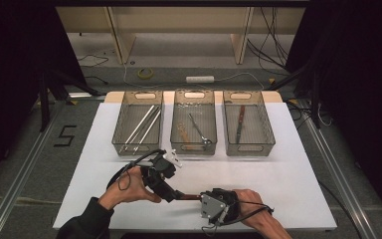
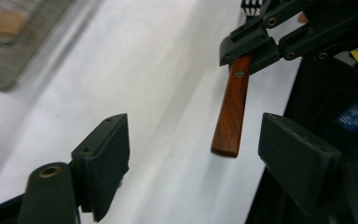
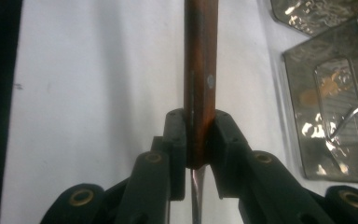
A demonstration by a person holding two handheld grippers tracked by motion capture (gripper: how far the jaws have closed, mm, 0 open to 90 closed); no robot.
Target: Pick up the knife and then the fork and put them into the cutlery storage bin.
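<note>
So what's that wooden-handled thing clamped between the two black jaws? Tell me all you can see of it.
The wooden-handled utensil has a flat, reddish-brown, glossy handle with a metal rivet and a squared-off free end. A thin metal part leaves the gripped end in the right gripper view; whether it is a blade I cannot tell. The right gripper clamps it by the handle and holds it level just above the white table. The left gripper stands open around the free end without touching.
</note>
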